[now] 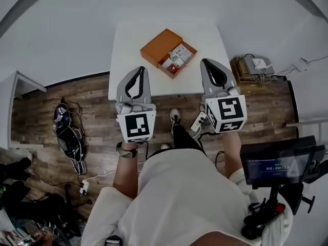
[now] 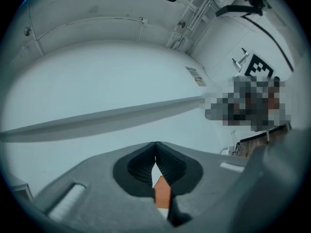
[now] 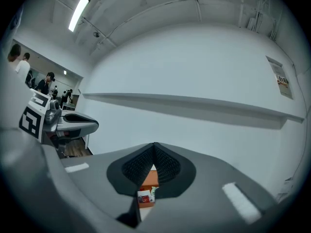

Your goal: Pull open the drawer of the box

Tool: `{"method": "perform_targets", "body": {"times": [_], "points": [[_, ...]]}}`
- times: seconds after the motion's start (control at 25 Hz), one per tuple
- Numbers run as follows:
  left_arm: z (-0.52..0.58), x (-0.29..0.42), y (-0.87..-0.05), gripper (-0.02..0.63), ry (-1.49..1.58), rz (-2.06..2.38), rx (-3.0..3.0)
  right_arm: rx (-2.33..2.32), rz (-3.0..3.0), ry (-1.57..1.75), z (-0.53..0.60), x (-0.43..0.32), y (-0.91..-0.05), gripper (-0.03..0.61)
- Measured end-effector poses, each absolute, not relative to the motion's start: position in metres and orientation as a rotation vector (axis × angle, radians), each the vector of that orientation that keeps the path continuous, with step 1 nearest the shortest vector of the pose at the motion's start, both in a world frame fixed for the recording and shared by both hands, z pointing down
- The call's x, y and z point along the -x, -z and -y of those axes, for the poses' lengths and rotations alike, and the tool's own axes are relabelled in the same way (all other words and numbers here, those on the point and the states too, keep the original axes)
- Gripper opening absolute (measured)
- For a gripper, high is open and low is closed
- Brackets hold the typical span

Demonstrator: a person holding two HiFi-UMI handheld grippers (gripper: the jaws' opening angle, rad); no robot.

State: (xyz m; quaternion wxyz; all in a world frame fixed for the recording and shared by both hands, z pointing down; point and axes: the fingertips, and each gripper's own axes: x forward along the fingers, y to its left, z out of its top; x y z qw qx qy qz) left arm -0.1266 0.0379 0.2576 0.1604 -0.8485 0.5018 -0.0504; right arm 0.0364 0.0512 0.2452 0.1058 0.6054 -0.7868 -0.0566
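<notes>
An orange box lies on the white table, and its drawer stands pulled out toward the right with small packets inside. My left gripper is held in the air short of the table's near edge, jaws shut and empty. My right gripper hangs beside it, also shut on nothing. In the left gripper view the tips meet, and a slice of the orange box shows below them. The right gripper points level at a white wall, with the box and drawer seen in its gap.
A low stand with cables and devices is right of the table. A monitor on a stand is at my right. Bags and a power strip lie on the wood floor at left. People stand far off.
</notes>
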Motion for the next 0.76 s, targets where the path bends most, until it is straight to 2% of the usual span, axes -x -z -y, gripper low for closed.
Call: {"method": "perform_targets", "body": {"times": [0.76], "points": [[-0.046, 0.132, -0.257, 0.006, 0.161, -1.41, 2.437, -1.814, 2.281, 0.168, -0.061, -0.032, -0.25, 0.002]]}}
